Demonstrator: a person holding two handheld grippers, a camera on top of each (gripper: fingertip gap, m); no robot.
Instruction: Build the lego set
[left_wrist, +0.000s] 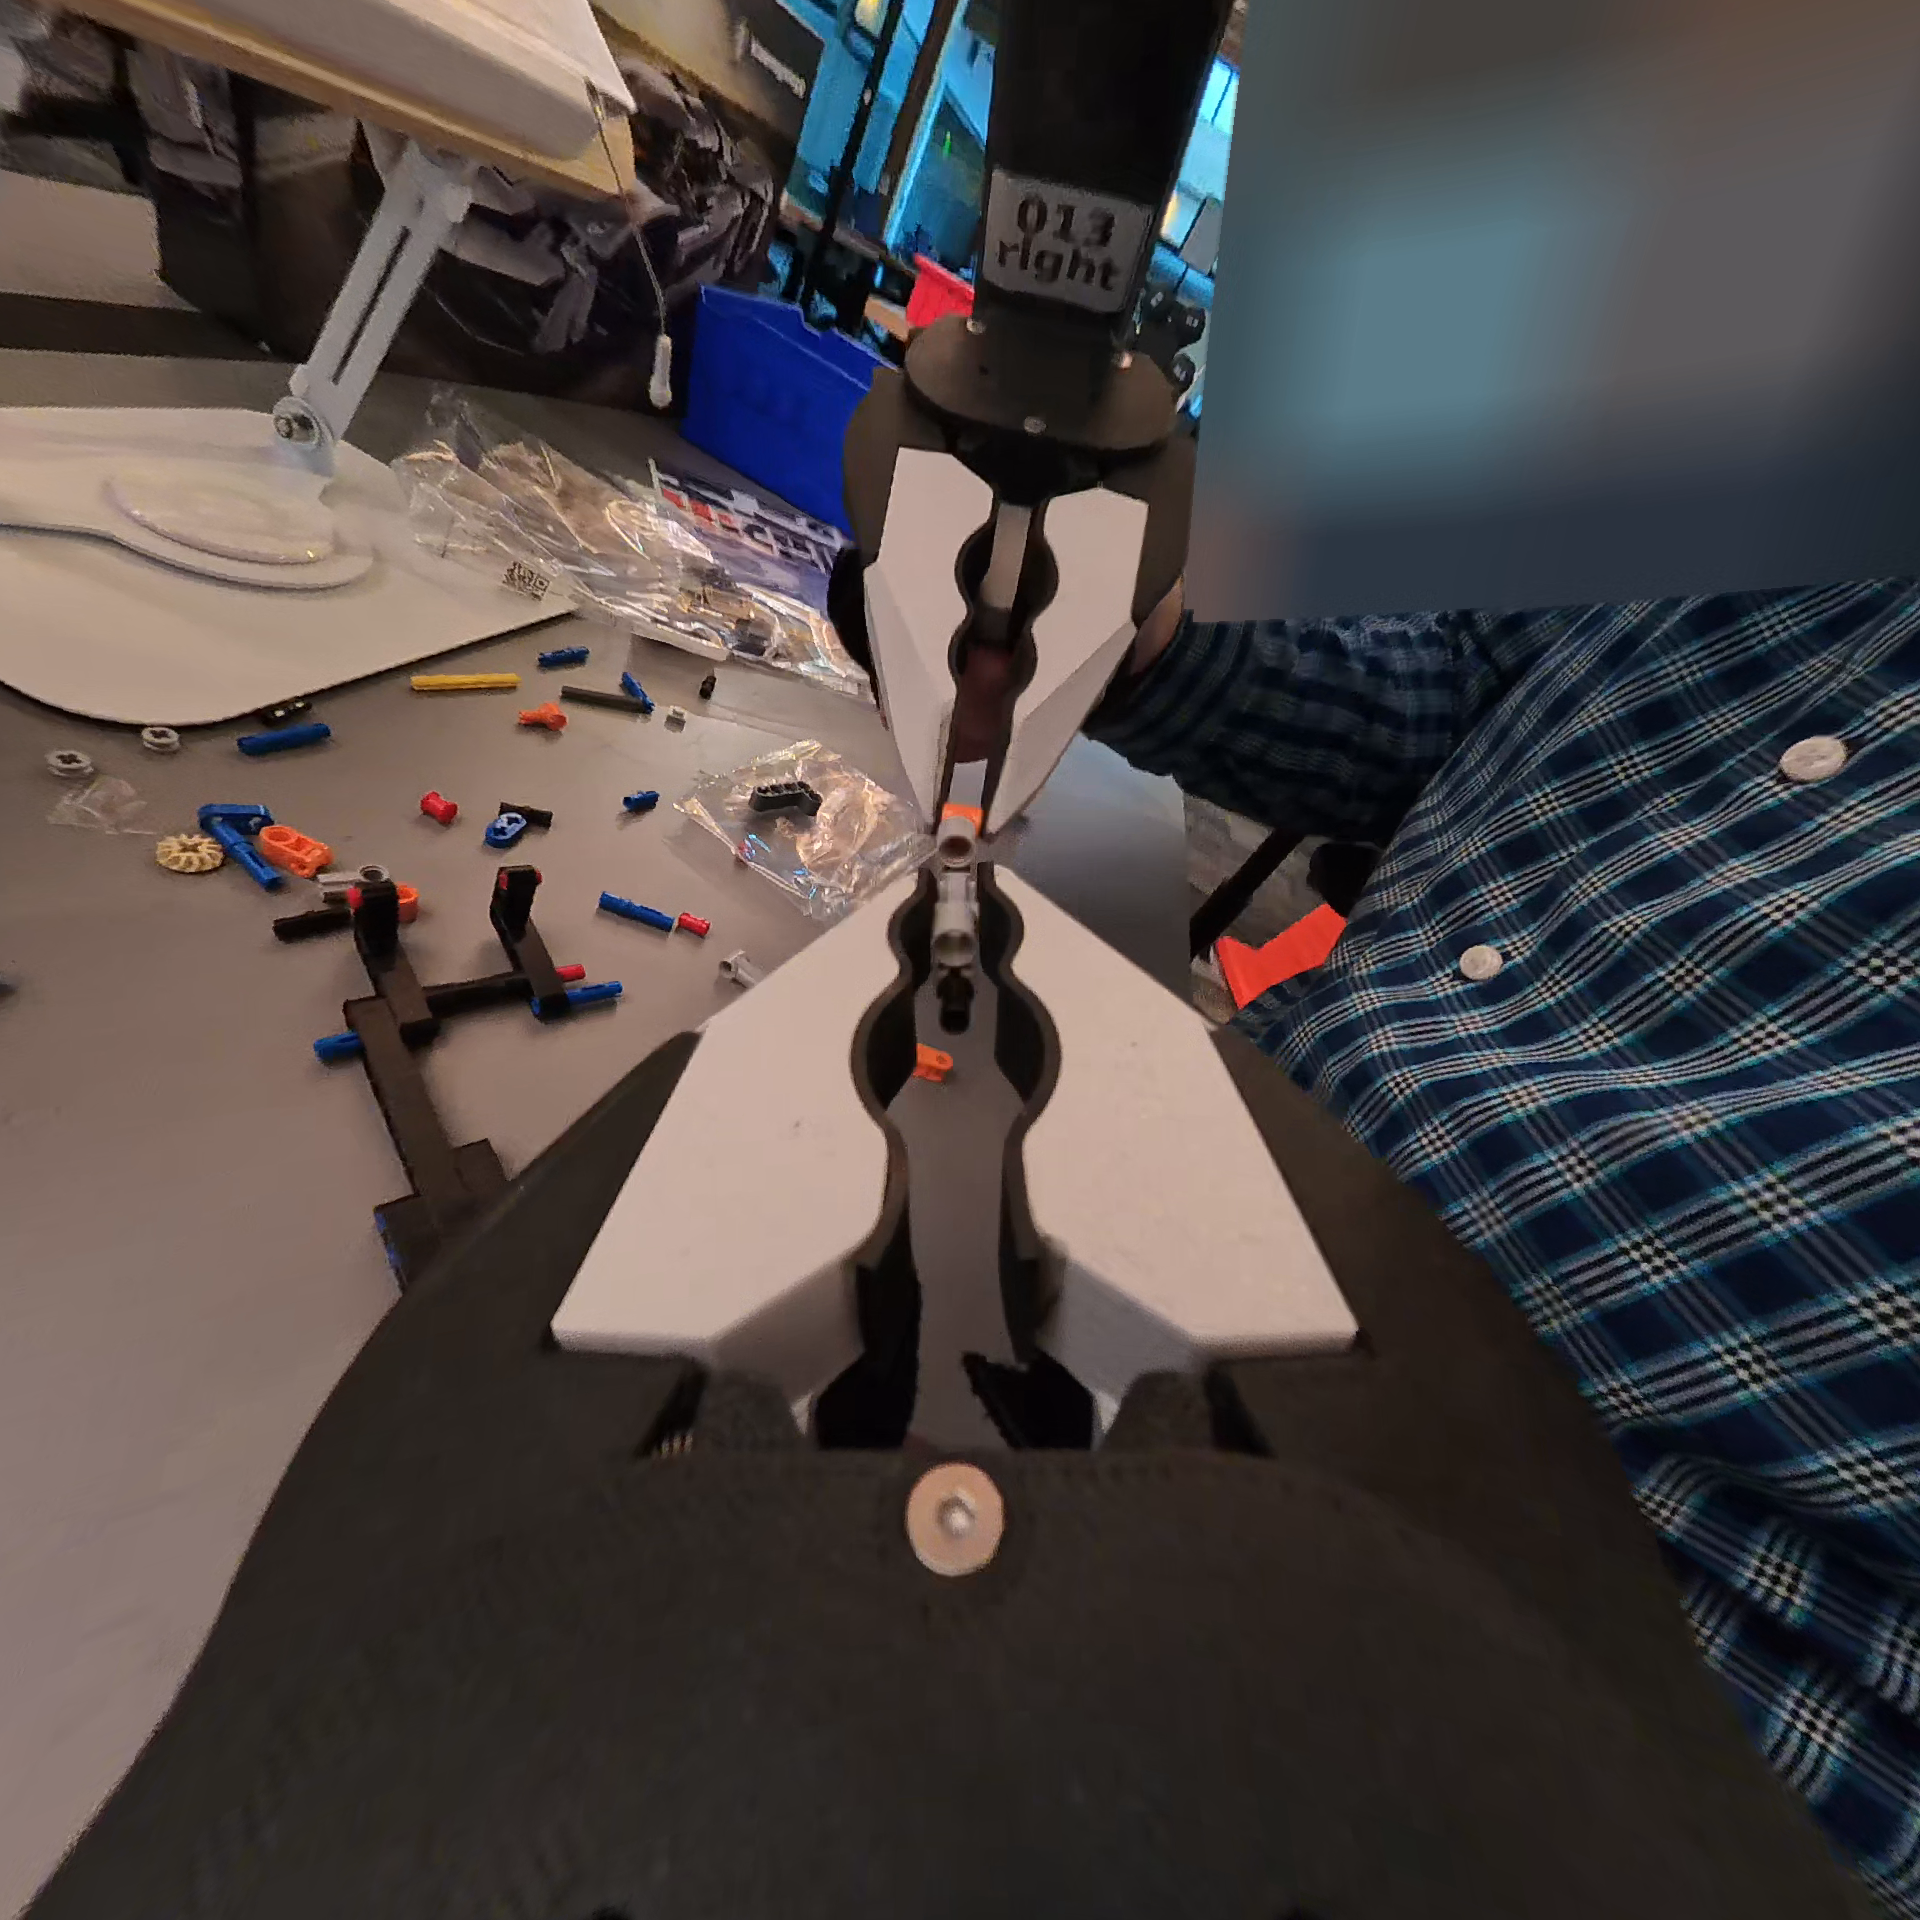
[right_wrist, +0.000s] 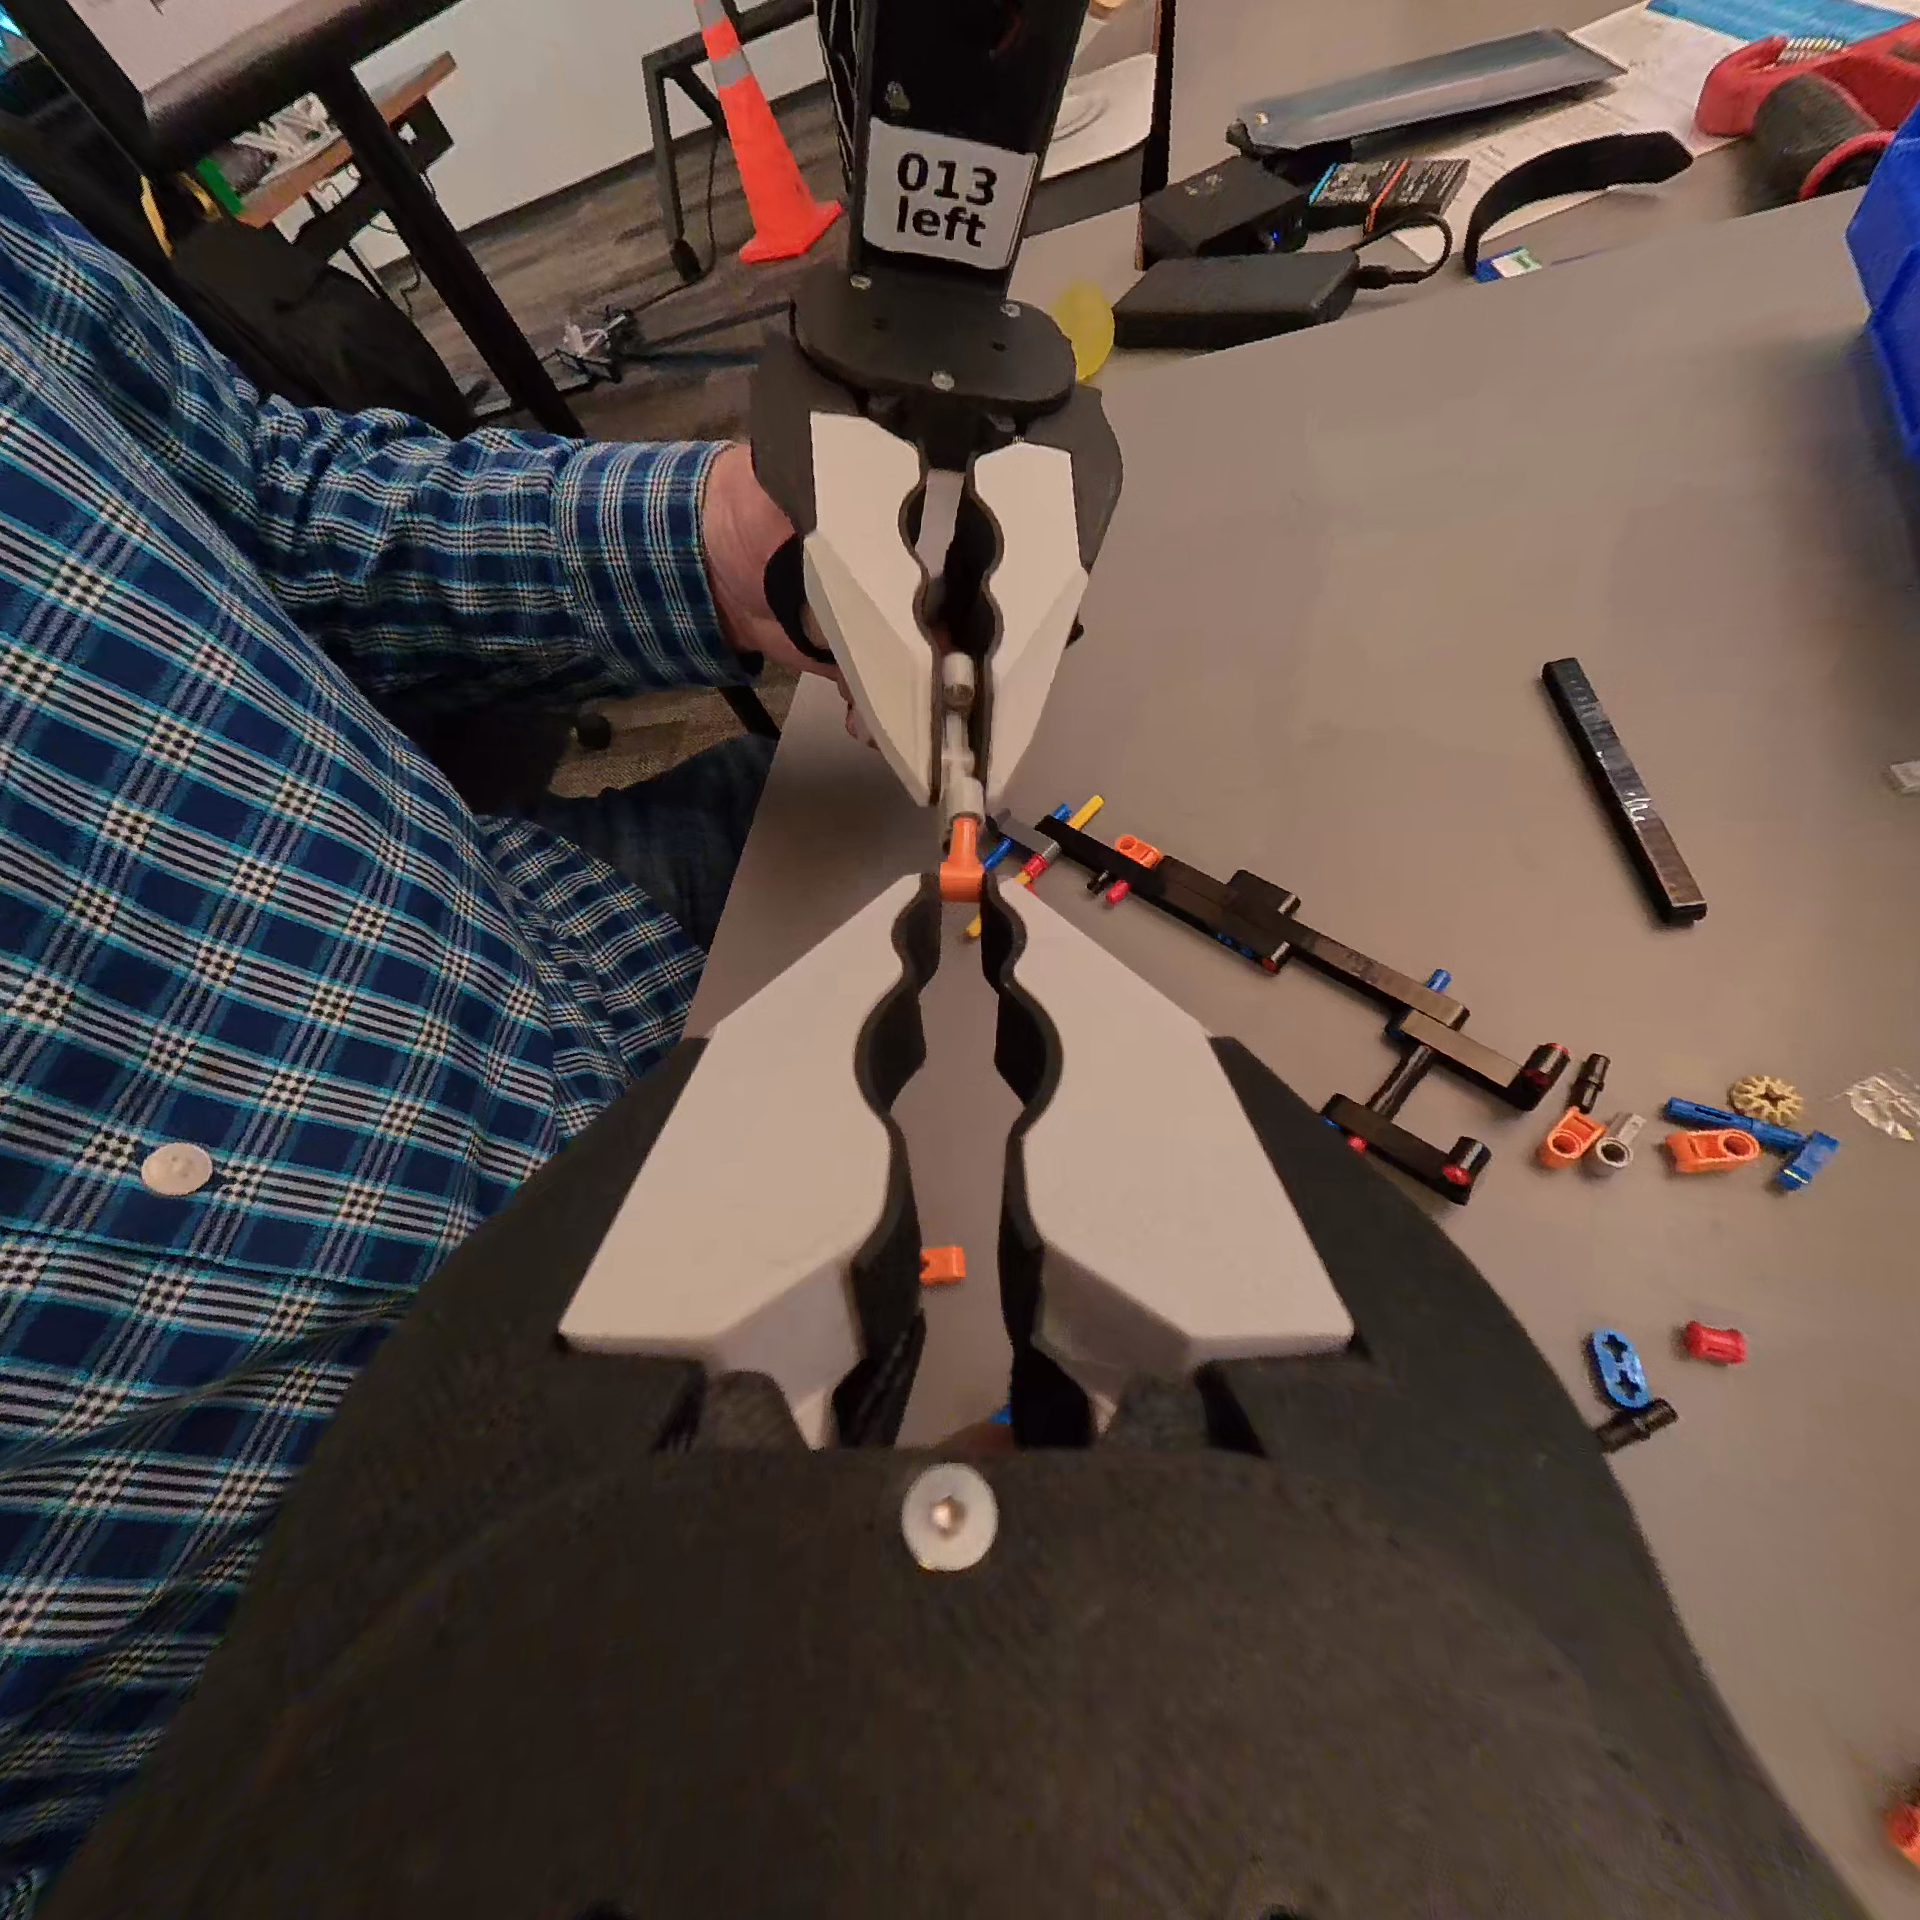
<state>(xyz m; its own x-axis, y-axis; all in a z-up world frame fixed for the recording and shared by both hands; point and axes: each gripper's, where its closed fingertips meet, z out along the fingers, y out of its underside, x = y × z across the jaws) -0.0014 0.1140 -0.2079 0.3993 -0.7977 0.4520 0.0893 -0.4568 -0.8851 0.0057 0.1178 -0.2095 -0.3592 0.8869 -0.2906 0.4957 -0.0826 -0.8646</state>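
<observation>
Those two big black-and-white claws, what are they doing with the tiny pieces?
A person in a blue checked shirt holds both. The left gripper pinches a light grey Lego connector piece, and the right gripper pinches a small orange Lego piece. They meet tip to tip above the grey table, seemingly joining them. A half-built black Lego frame lies nearby.

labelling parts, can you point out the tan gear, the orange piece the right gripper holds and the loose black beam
tan gear (right_wrist: 1765, 1095), right wrist view, toothed face
orange piece (right_wrist: 960, 871), right wrist view, its body at the right gripper's tips
loose black beam (right_wrist: 1621, 790), right wrist view, mid-length
</observation>
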